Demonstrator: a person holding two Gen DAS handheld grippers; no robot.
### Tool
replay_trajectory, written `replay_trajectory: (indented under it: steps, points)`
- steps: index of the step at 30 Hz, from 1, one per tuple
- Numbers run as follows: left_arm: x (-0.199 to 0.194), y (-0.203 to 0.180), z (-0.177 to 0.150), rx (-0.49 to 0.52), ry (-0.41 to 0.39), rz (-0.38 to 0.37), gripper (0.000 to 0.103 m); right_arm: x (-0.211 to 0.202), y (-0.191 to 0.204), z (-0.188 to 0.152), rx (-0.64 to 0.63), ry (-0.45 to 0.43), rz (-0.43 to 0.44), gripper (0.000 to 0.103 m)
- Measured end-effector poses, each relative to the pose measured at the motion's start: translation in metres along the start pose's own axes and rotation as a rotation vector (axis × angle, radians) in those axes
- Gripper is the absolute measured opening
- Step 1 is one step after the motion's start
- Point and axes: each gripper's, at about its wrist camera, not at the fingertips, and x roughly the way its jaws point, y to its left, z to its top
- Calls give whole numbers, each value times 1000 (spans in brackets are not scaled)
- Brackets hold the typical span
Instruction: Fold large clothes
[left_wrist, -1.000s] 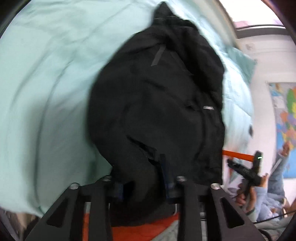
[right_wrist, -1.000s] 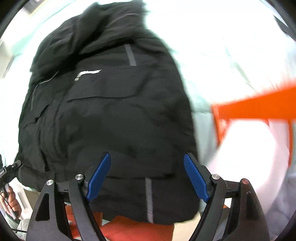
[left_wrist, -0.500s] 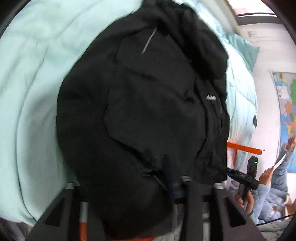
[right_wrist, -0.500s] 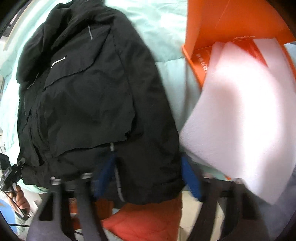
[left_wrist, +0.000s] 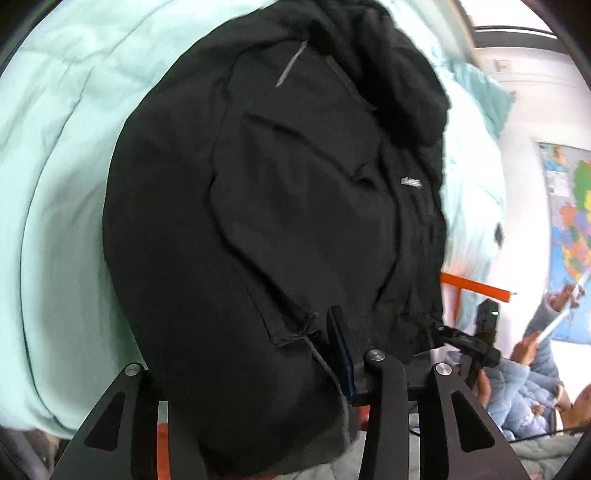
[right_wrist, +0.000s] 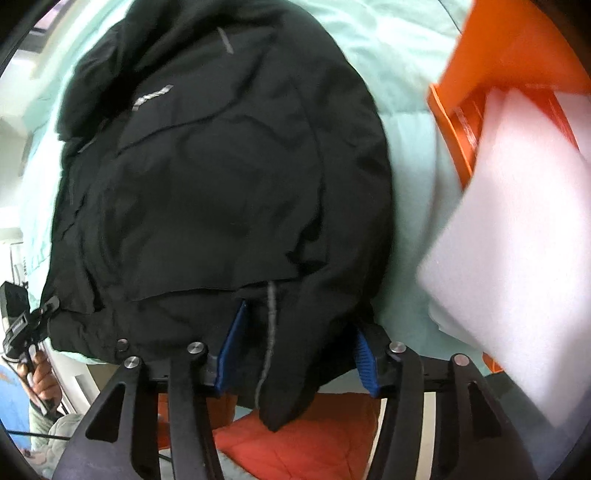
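A black jacket (left_wrist: 277, 221) lies front up on a mint-green bed cover (left_wrist: 66, 184), collar far and hem near. My left gripper (left_wrist: 280, 350) sits at the hem's left part. Its jaws are opening with cloth between them. Its left finger is buried under the fabric, and the right finger's blue pad (left_wrist: 343, 354) shows beside the cloth. In the right wrist view the jacket (right_wrist: 221, 184) fills the middle. My right gripper (right_wrist: 297, 354) holds the hem's right part with its grey stripe. Both blue pads touch the bunched cloth, and the jaws are opening slightly.
An orange box (right_wrist: 517, 48) with a white foam sheet (right_wrist: 517, 240) lies on the bed right of the jacket. A red-orange quilt (right_wrist: 314, 443) hangs below the hem. A person in pale blue (left_wrist: 524, 398) sits at the right holding a black device (left_wrist: 476, 343). A map (left_wrist: 569, 229) hangs on the wall.
Both grippers sank toward the bed with the jacket's hem. The right jaws, wide apart before, closed in around the hem. Cloth now covers the left gripper's left finger.
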Motion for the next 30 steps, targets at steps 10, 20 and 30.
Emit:
replay_trajectory:
  steps: [10,20,30]
  points:
    - [6,9,3,-8,45,5,44,8,-27,5,85,9,50,62]
    - [-18,-28,18,34,-107,-57,29,-42,85,8,-310,-161,-106,20]
    - [-95,-66,57,55,-365,-172,22,-111,152,69,-375,-359,5,16]
